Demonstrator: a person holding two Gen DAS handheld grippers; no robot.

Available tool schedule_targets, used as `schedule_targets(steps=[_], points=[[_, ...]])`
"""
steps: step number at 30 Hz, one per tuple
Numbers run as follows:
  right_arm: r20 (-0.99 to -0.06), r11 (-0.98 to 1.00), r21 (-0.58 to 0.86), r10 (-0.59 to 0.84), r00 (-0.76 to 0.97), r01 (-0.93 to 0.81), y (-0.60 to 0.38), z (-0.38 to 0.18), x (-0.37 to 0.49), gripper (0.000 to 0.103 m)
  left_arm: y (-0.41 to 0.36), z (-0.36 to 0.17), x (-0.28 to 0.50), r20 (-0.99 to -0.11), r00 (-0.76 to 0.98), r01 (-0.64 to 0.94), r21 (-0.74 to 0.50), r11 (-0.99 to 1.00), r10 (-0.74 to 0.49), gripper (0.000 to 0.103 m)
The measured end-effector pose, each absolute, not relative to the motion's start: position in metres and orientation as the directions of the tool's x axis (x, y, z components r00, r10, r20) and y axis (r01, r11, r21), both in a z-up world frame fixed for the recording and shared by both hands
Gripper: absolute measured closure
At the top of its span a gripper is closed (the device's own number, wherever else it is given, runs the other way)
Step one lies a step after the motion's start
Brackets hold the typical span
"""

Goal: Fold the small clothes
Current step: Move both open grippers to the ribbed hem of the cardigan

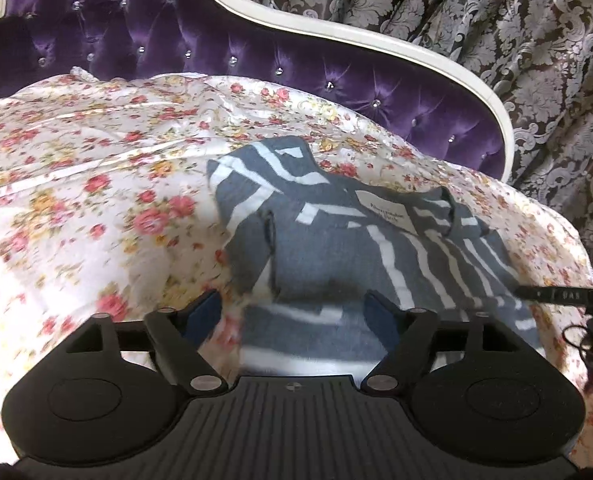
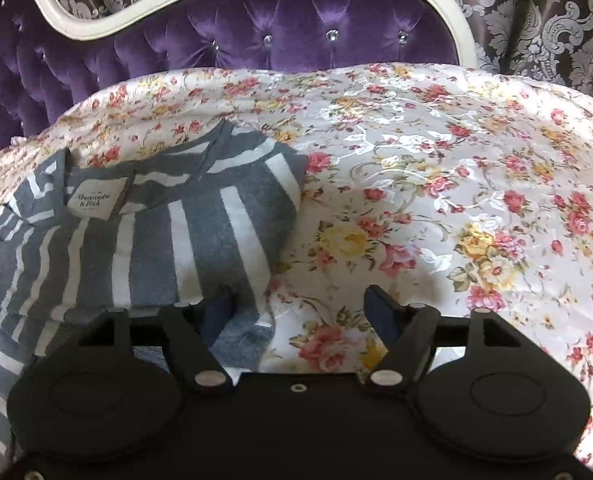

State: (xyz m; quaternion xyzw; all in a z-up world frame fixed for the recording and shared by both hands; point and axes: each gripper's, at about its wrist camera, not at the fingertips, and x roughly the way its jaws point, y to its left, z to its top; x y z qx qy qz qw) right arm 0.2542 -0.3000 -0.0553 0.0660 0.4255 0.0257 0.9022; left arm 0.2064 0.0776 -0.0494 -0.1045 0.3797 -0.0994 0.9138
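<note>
A grey-and-white striped shirt (image 1: 336,240) lies spread on a bed covered by a floral sheet (image 1: 96,200), collar toward the headboard, with its white neck label (image 2: 96,199) facing up. The left tool (image 1: 292,312) hangs low over the near part of the shirt, its blue-padded fingers (image 1: 206,312) set wide apart and pressing on nothing; striped cloth lies under the gap, while one finger stands over bare sheet beside the shirt's edge. The right tool (image 2: 300,312) is likewise wide and empty, poised at the shirt's near side edge: one finger (image 2: 216,316) over a grey fold, the other over the sheet. In the left wrist view, a black part with loose cables (image 1: 584,320) intrudes at the frame edge, beyond the shirt's far side; what it is cannot be told. Behind the shirt rises a purple tufted headboard (image 2: 296,32) with a cream frame (image 1: 336,28), and behind that hangs a brown curtain (image 1: 496,20) patterned in pale leaves. No object rests on the shirt; wrinkles in the sheet surround it.
</note>
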Motion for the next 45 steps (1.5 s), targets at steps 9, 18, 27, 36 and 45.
schedule_targets(steps=[9,18,27,36,45], points=[[-0.641,0.948,0.307,0.142,0.754,0.082,-0.317,-0.027,0.213,0.022,0.093,-0.040,0.145,-0.690,0.670,0.128,-0.255,0.958,-0.273,0.017],[-0.575,0.882,0.470,0.329,0.749,-0.027,-0.294,0.000,0.106,0.020,0.099,-0.049,0.089,-0.721,0.615,0.170,-0.275,0.946,-0.320,0.017],[-0.681,0.892,0.450,0.373,0.630,-0.041,-0.277,-0.014,0.039,0.020,0.098,-0.071,0.055,-0.752,0.558,0.172,-0.309,0.935,-0.352,0.017],[-0.782,0.936,0.344,0.331,0.528,-0.077,-0.256,-0.031,0.022,0.019,0.097,-0.086,0.049,-0.775,0.517,0.169,-0.322,0.931,-0.362,0.017],[-0.824,0.919,0.392,0.374,0.426,-0.048,-0.256,-0.055,0.036,0.019,0.093,-0.087,0.055,-0.785,0.497,0.205,-0.308,0.929,-0.370,0.017]])
